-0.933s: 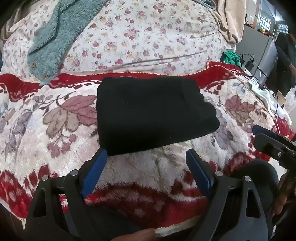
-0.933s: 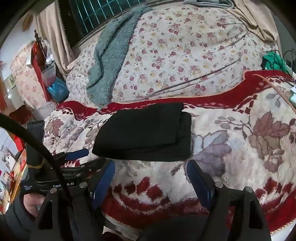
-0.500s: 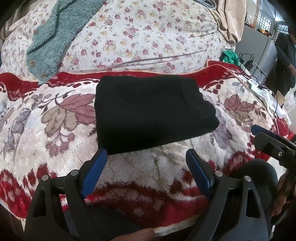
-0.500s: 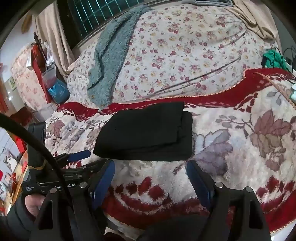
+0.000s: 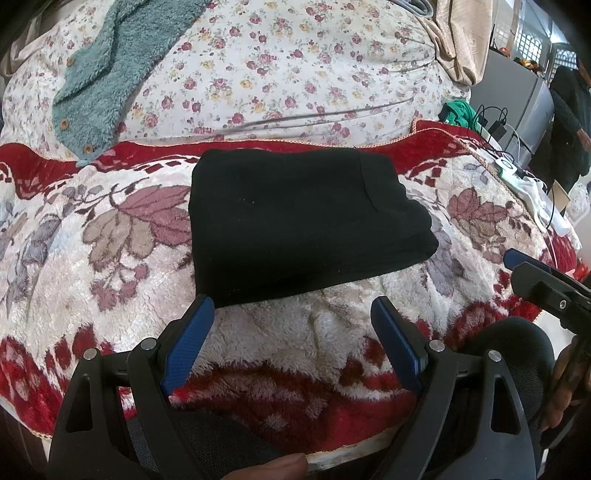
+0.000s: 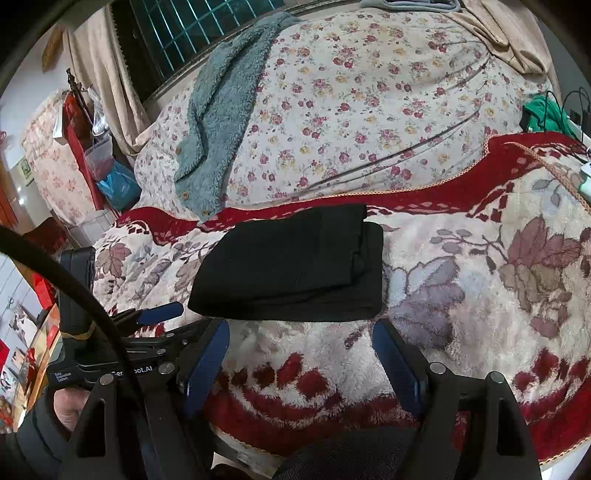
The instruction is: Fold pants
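Left wrist view: black pants [image 5: 303, 221], already folded to a compact layered rectangle, lie flat on the plush red-and-cream blanket [image 5: 122, 325] just beyond the left gripper [image 5: 291, 314], whose blue fingers [image 5: 188, 339] stand wide apart and hold nothing. Right wrist view: the right gripper [image 6: 299, 339] is likewise spread wide and empty, short of the bundle's near edge. The fold appears finished, so the step in hand is judged to be release and retreat; done well, both tools draw back level and clear of the near edge, so no fingertip snags a layer. The upper layer sits slightly short of the lower at the right end; whether that offset is loose cloth or the waistband is hard to tell against the black. Behind the blanket rises a floral quilt [image 6: 369, 92] with a teal fleece garment [image 6: 221, 103] draped across it. Cables and a charger [image 5: 506, 166] lie at the bed's right side; a barred window [image 6: 207, 26] and beige curtain [image 6: 99, 66] lie beyond.
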Action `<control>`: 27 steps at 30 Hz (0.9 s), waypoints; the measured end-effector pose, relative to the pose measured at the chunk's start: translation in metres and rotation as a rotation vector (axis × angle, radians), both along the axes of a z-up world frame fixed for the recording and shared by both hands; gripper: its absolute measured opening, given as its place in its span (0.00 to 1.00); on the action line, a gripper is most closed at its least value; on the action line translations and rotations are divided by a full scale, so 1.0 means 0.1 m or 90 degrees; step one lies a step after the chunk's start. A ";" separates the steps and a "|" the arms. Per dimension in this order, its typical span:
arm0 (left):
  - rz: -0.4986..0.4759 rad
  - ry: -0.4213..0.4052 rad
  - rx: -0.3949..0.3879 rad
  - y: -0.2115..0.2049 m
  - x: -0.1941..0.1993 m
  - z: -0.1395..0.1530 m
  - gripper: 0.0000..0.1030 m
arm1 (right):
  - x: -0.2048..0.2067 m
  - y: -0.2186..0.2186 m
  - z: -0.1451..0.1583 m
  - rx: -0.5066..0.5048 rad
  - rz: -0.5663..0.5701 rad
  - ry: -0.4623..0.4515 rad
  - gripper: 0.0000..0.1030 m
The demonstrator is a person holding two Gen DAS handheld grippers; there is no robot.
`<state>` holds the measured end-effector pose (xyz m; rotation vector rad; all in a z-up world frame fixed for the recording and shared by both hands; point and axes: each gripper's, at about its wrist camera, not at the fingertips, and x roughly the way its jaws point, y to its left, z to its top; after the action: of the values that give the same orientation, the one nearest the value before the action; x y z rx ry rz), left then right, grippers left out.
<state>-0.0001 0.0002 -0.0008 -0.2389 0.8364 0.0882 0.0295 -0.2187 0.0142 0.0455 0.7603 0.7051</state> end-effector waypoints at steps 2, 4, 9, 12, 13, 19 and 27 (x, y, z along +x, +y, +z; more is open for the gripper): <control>0.000 0.000 0.000 0.00 0.00 0.00 0.84 | 0.00 0.00 0.00 0.001 0.000 0.000 0.76; 0.000 0.000 0.000 0.00 0.00 0.00 0.84 | 0.00 0.00 0.00 0.001 0.000 0.000 0.76; 0.000 0.001 -0.001 0.00 0.00 0.00 0.84 | 0.00 -0.01 0.00 0.002 0.000 0.000 0.76; 0.000 0.001 -0.001 0.00 0.00 0.00 0.84 | 0.00 -0.01 0.00 0.003 0.000 0.001 0.76; 0.000 0.001 -0.001 0.00 0.00 0.00 0.84 | 0.00 -0.01 0.00 0.003 0.001 0.001 0.76; 0.000 0.001 -0.002 0.00 0.00 0.00 0.84 | 0.00 -0.01 0.00 0.004 0.001 0.001 0.76; 0.000 0.002 -0.002 0.00 0.00 0.00 0.84 | 0.00 -0.02 0.00 0.006 0.001 0.002 0.76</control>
<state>0.0002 0.0004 -0.0009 -0.2418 0.8391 0.0865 0.0293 -0.2205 0.0140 0.0544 0.7596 0.7103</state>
